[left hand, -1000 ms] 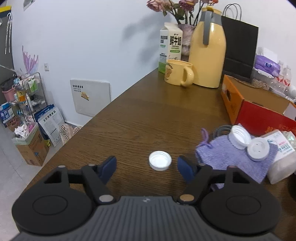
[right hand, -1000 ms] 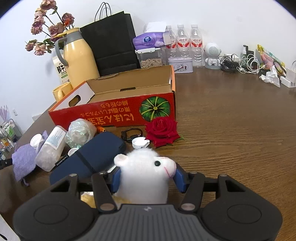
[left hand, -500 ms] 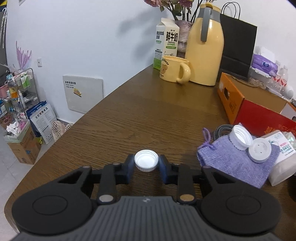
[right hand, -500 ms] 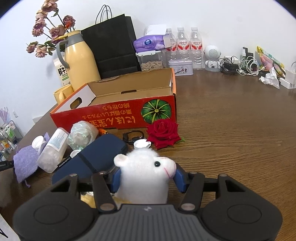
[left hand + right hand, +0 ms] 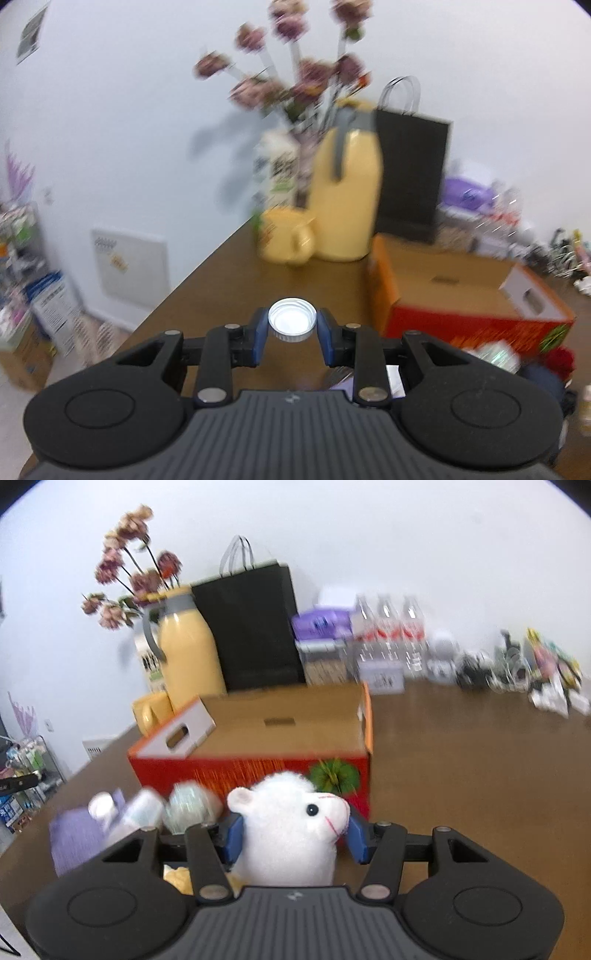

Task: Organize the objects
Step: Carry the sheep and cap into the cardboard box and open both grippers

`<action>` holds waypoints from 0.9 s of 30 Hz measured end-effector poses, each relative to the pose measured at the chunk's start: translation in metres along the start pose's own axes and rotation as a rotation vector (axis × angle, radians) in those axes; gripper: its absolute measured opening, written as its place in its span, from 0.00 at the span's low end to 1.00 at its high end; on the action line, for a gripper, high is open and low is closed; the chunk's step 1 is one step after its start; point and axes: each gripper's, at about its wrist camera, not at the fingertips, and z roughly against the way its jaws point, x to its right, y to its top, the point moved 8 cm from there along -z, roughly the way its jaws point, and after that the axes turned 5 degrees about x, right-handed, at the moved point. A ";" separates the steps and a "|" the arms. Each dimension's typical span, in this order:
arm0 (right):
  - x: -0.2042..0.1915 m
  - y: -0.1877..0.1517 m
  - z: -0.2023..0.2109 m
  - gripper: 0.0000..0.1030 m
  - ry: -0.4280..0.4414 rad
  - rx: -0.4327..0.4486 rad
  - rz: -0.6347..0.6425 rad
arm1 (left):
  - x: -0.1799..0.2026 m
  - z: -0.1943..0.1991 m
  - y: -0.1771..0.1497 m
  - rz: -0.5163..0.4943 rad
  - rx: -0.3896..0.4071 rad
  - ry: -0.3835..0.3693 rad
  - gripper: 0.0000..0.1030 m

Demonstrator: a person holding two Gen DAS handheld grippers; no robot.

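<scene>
Brown wooden bench [image 5: 461, 757] against a white wall, cluttered along the far edge: yellow thermos [image 5: 345, 195], black paper bag [image 5: 251, 627], water bottles [image 5: 388, 635].

Left gripper [image 5: 291, 325]: jaws clamped on the white bottle cap [image 5: 291, 320], cap off the bench and pointed at the far-left corner of the red cardboard box [image 5: 461, 299].

Right gripper [image 5: 293, 832]: jaws clamped on the white plush sheep [image 5: 291, 827], head poking up between the pads, box [image 5: 258, 746] straight ahead of it.

Progress: looks early. Box interior reads empty in both views as far as I can see, so nothing is sorted yet. Two items are in hand, neither over the opening.

Left to do: drop cap and sheep in, then the pile near the box's front-left: purple cloth [image 5: 74, 838], clear jars lying on their sides [image 5: 184, 805], and a red rose [image 5: 559, 360] near the front wall. Both views are motion-blurred, so small stuff in that pile can't be identified.
</scene>
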 end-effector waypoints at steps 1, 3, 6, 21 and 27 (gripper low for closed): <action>-0.003 0.008 -0.003 0.52 0.008 0.019 0.006 | 0.009 -0.002 0.007 -0.003 0.014 -0.021 0.28; -0.006 0.025 -0.009 0.52 0.023 0.060 0.014 | 0.029 -0.007 0.019 -0.006 0.040 -0.066 0.28; -0.011 0.049 -0.024 0.52 0.035 0.102 0.013 | 0.059 -0.020 0.035 -0.006 0.066 -0.124 0.28; -0.012 0.103 -0.154 0.52 0.010 0.138 0.005 | 0.169 -0.131 0.028 -0.024 -0.025 -0.196 0.28; 0.000 0.085 -0.194 0.52 -0.034 0.054 0.046 | 0.175 -0.167 -0.002 -0.058 -0.125 -0.163 0.28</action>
